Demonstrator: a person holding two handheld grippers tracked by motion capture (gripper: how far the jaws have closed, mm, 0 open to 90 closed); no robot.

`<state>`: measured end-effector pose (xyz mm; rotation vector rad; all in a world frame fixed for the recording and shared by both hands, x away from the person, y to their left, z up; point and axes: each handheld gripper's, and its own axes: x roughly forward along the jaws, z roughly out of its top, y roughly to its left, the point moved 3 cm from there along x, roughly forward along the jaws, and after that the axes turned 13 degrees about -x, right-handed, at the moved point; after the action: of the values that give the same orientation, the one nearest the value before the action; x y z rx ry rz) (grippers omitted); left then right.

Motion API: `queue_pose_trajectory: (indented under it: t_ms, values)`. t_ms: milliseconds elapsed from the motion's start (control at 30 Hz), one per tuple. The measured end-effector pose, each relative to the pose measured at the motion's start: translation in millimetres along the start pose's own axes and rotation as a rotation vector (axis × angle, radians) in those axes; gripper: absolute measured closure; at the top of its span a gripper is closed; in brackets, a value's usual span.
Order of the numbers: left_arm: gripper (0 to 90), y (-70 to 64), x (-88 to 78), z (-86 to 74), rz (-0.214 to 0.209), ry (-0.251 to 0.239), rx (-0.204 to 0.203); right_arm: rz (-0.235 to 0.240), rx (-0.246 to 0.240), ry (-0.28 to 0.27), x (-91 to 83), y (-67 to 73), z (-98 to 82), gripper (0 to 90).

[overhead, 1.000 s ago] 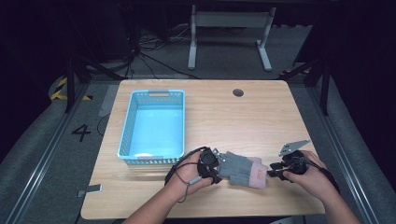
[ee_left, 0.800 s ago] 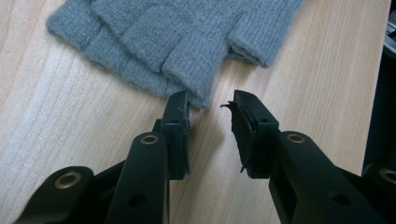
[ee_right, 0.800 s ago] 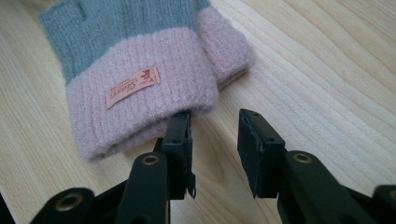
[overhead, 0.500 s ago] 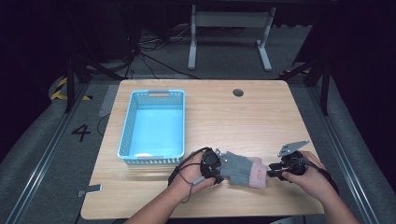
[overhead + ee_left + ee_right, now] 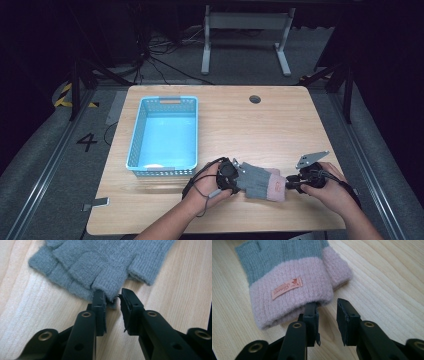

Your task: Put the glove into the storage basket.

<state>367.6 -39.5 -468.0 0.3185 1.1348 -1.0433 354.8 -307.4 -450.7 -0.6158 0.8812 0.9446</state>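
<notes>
Glove (image 5: pixel 260 181) lies lengthwise between both grippers, pink cuff toward right; jaws closing, neither yet clamped.

Table (image 5: pixel 280 125): light wood top with rounded corners, lying across the middle of the scene, a round dark cable hole (image 5: pixel 255 99) sitting near its far edge. Blue basket (image 5: pixel 137 137): plastic lattice walls, standing on the left half of the table, long side running near to far. Grey metal frame (image 5: pixel 245 30): standing on the floor beyond the far edge. Black cables (image 5: pixel 165 62): trailing over the floor at far left. Floor marking "4" (image 5: pixel 87 142): lying left of the table.
</notes>
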Motion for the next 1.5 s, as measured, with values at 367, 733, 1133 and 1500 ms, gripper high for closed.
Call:
queue_pose_trajectory:
  t_ms: [367,733,1133,1500]
  values:
    - [88.2,-3.2,-5.7,1.0,0.005,-0.013,0.008,-0.022,-0.06,-0.012,-6.0,4.6,7.0,86.8]
    - [88.3,-13.0,-19.8,-0.5,-0.013,-0.05,0.008,-0.056,-0.039,-0.063,-22.0,-1.7,18.2,87.3]
    - [88.4,-16.2,-24.1,-3.3,-0.001,-0.064,0.012,-0.067,-0.047,-0.073,-14.8,-14.4,29.8,87.8]
    - [88.3,-12.4,-16.7,-5.2,-0.004,-0.024,0.002,-0.051,-0.034,-0.046,-1.8,-19.8,27.0,89.3]
